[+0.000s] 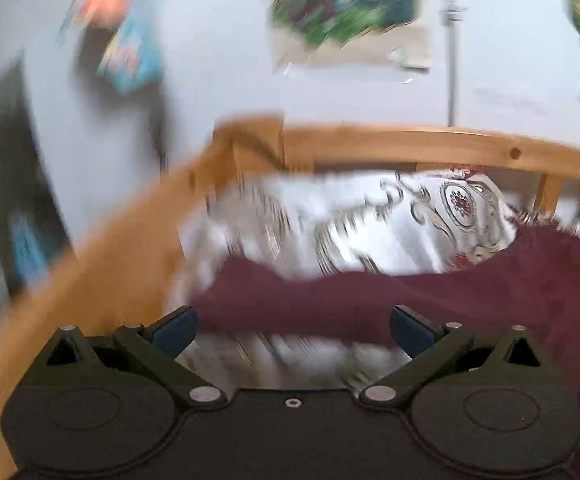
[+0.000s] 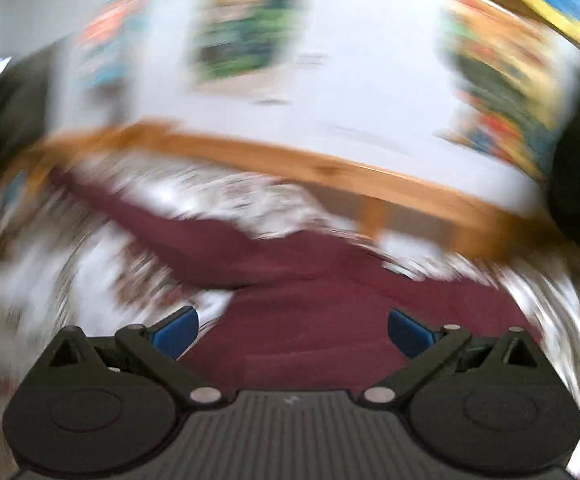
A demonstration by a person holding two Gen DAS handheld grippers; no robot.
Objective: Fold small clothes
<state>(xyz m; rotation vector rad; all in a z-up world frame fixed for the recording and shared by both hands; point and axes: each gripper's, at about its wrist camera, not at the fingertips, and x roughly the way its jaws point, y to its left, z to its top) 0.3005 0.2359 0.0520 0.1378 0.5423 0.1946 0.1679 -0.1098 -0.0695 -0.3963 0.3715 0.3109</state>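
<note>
A maroon garment (image 1: 370,296) lies spread on a white patterned bedsheet (image 1: 330,224). In the left wrist view one long sleeve runs across in front of my left gripper (image 1: 292,330), which is open with its blue pads wide apart and nothing between them. In the right wrist view the garment's body (image 2: 302,320) lies straight ahead of my right gripper (image 2: 292,330), which is also open and empty, with sleeves stretching left and right. Both views are blurred by motion.
A wooden bed rail (image 1: 410,144) runs along the far side and bends down the left side (image 1: 102,280). It also shows in the right wrist view (image 2: 330,172). Colourful posters (image 1: 342,4) hang on the pale wall behind.
</note>
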